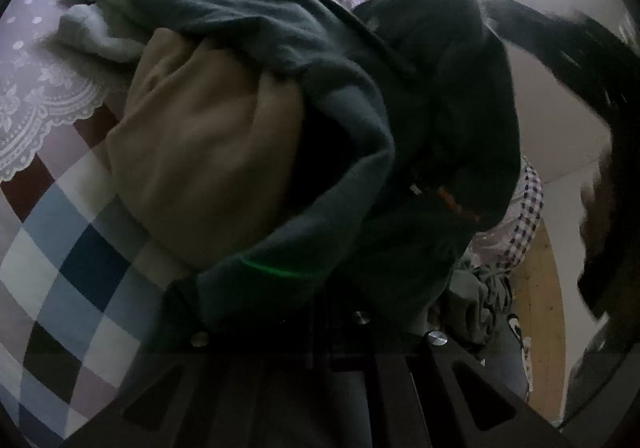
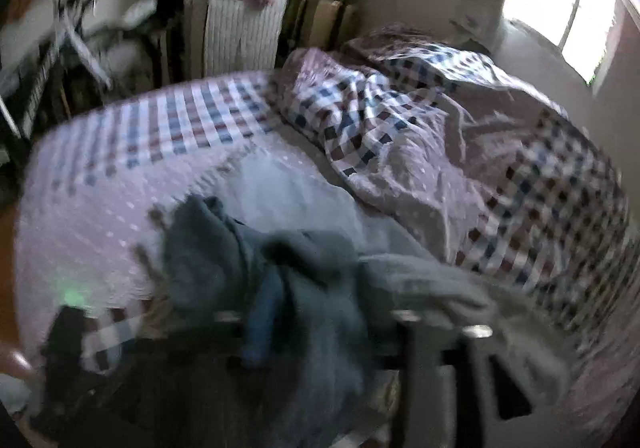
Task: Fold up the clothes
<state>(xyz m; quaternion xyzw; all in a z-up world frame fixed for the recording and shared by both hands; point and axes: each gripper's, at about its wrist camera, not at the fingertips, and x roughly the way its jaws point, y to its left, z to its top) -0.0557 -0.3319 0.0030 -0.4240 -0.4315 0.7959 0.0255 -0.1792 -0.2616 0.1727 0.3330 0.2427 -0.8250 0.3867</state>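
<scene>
A dark grey-green fleece garment (image 1: 320, 60) hangs across the left wrist view and covers my left gripper (image 1: 304, 288), which is shut on a fold of it; the fingertips are hidden by the cloth. Under it lies a beige garment (image 1: 208, 152), with a white garment (image 1: 100, 32) behind that, both on the bed. In the blurred right wrist view the same blue-grey fleece (image 2: 304, 272) lies over my right gripper (image 2: 320, 332). Its jaws look apart and not pressed on the cloth. The left gripper (image 2: 64, 328) shows dark at the lower left of that view.
The bed has a checked sheet (image 1: 80, 268) and a white lace cover (image 1: 36, 108). A rumpled checked quilt (image 2: 440, 152) fills its far right side. More clothes (image 1: 476, 300) lie on the wooden floor (image 1: 540, 288). Boxes and a radiator (image 2: 240, 36) stand behind the bed, near a bright window (image 2: 560, 8).
</scene>
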